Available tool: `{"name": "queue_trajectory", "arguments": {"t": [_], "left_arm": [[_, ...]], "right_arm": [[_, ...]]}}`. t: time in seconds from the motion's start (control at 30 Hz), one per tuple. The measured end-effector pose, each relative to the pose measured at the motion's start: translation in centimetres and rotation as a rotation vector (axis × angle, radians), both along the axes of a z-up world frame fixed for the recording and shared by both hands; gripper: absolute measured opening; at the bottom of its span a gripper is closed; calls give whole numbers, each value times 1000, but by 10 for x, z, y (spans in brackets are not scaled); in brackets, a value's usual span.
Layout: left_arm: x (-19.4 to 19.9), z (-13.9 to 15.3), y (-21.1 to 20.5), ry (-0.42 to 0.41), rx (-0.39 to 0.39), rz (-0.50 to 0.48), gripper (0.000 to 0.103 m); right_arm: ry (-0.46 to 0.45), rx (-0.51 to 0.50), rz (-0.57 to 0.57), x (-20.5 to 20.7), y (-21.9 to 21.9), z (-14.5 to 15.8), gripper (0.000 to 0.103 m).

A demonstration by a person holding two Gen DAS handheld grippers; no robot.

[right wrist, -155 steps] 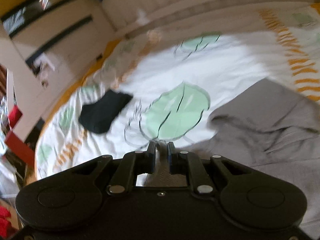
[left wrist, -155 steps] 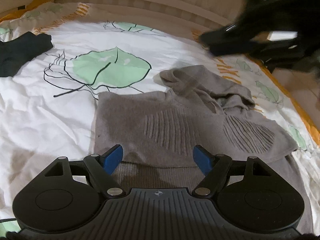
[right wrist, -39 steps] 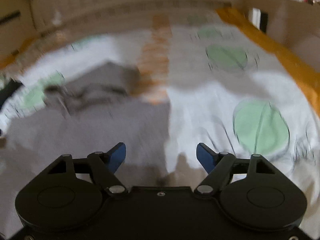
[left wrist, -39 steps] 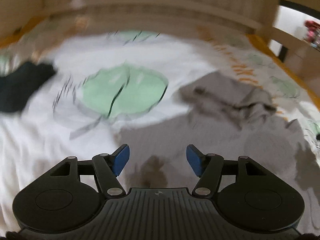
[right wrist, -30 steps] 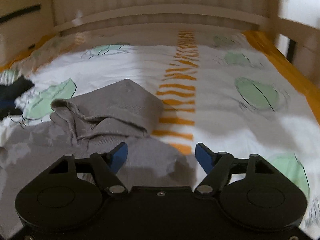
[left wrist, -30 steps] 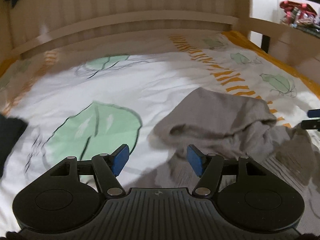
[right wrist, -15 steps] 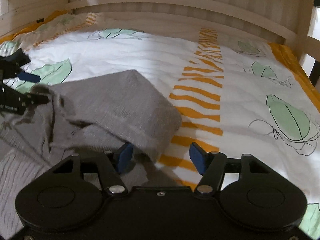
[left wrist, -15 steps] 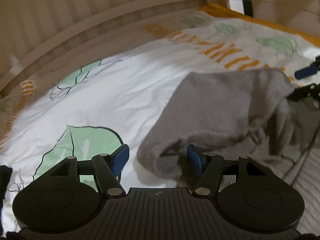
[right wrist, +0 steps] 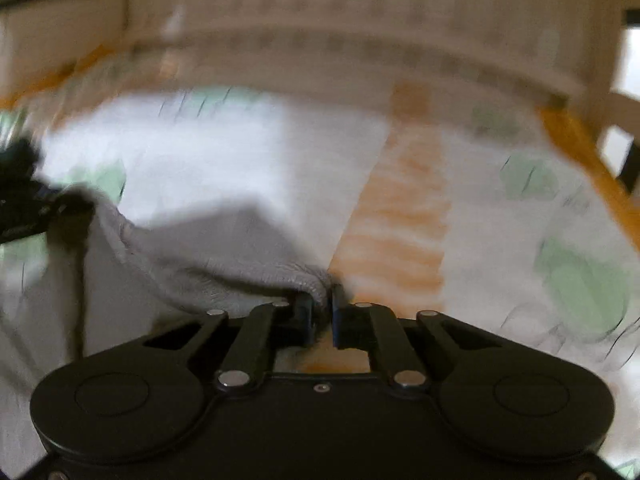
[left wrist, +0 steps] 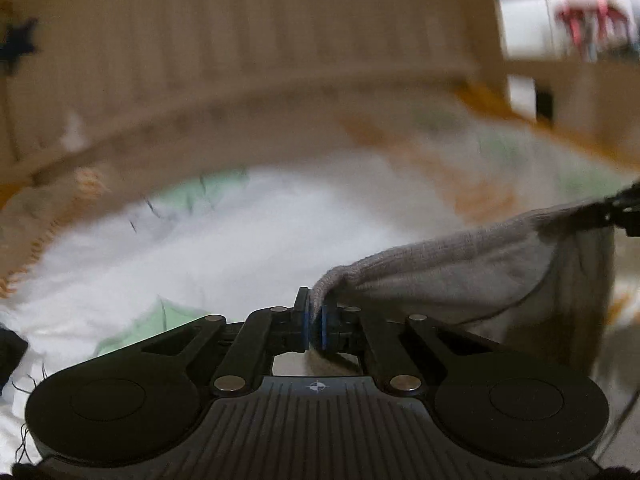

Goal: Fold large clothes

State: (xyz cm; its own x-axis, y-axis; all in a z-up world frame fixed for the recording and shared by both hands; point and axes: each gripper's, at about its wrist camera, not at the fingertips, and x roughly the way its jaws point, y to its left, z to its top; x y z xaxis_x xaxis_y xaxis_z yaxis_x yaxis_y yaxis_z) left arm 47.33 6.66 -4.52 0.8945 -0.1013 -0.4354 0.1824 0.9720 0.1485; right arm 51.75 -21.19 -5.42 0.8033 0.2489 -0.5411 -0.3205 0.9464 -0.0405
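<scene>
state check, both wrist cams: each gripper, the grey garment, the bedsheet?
left gripper: shut on the grey garment's edge.
right gripper: jaws closing, grey cloth pinched between them.
grey garment: top edge lifted and stretched between the two grippers, the rest hanging down.
bedsheet: spread on the bed, leaf and orange stripe print, blurred.

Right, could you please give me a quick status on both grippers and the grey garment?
Left gripper shut on grey garment. Right gripper closing on its other corner. Garment lifted, stretched between them over bedsheet. Nothing in the way.
</scene>
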Motion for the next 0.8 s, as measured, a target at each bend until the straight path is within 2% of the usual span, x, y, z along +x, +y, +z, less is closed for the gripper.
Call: {"name": "queue_trajectory", "arguments": {"t": [0.07,0.1,0.13,0.2,0.27,0.33,0.37,0.43,0.47,0.5,0.53,0.63,0.67,0.8], "left_arm": [[-12,-3,-1,-19,20,-26,5],[-18,-12,-3,0,65,-45,5],[-20,-22,-4,31,102,-60,7],[-20,-49,-4,147,181,-80,8],[-14,-69,0,267,194,-71,9],[-14,-68,5,273,165,-62,14],[-13,-64,7,288,164,-57,21],[-8,-53,11,319,176,-80,26],[-8,-46,15,320,167,-101,28],[-11,-39,19,320,151,-117,32],[-13,-33,24,323,133,-129,34],[-19,-17,40,353,76,-173,39],[-18,-20,35,357,60,-180,40],[-9,0,44,290,-49,-156,46]], "right_arm": [[-72,99,-15,-4,-13,16,13],[-92,117,4,-8,-17,16,13],[-90,93,21,-10,-16,12,13],[-17,-9,59,-13,-11,-11,13],[95,-70,94,-11,-9,-36,13],[165,-125,100,-12,-8,-57,17],[159,-109,100,-15,-10,-59,18],[176,-62,79,-15,-16,-54,36],[191,-37,75,-15,-19,-50,41],[196,-17,81,-15,-23,-46,53],[195,1,93,-18,-28,-41,60],[190,54,118,-27,-42,-27,62],[190,73,120,-28,-43,-23,62],[205,203,85,-18,-55,-14,64]]}}
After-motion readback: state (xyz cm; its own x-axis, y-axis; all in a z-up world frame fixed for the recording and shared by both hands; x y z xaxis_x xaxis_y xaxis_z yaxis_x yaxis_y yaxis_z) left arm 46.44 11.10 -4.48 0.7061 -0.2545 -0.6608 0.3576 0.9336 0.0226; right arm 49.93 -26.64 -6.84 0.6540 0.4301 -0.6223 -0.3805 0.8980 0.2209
